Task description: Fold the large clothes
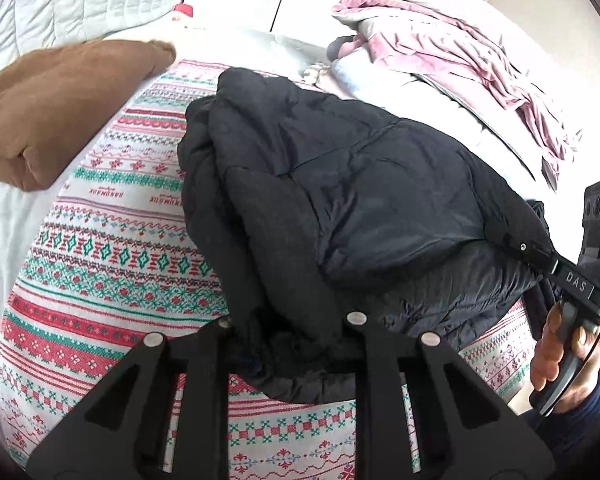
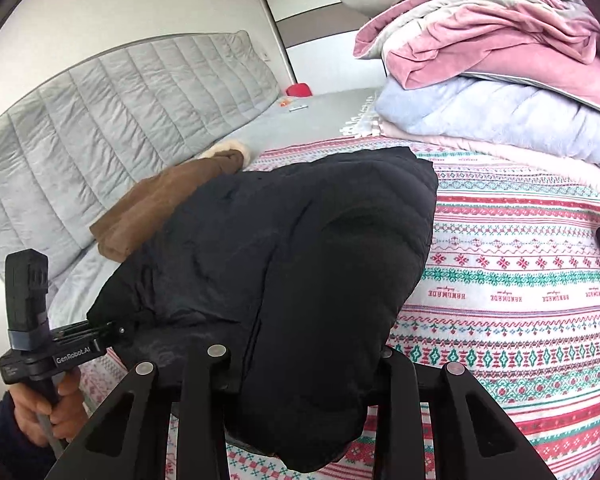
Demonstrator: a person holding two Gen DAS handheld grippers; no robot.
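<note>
A black puffer jacket (image 1: 360, 184) lies bunched on a bed's patterned red, green and white spread (image 1: 120, 260). In the left wrist view, its near hem is bunched between the fingers of my left gripper (image 1: 292, 340), which is shut on it. At the right edge of that view, the other gripper (image 1: 532, 252) pinches the jacket's side, held by a hand (image 1: 556, 352). In the right wrist view, my right gripper (image 2: 300, 364) is shut on a thick fold of the jacket (image 2: 300, 240), which hangs over the fingers. The left gripper (image 2: 112, 328) bites the jacket's left edge.
A folded brown garment (image 2: 160, 208) lies beside the jacket, towards the grey quilted headboard (image 2: 100, 128). A pile of pink and pale blue blankets (image 2: 500, 48) fills the far right of the bed. A small red object (image 2: 299, 90) sits at the far end.
</note>
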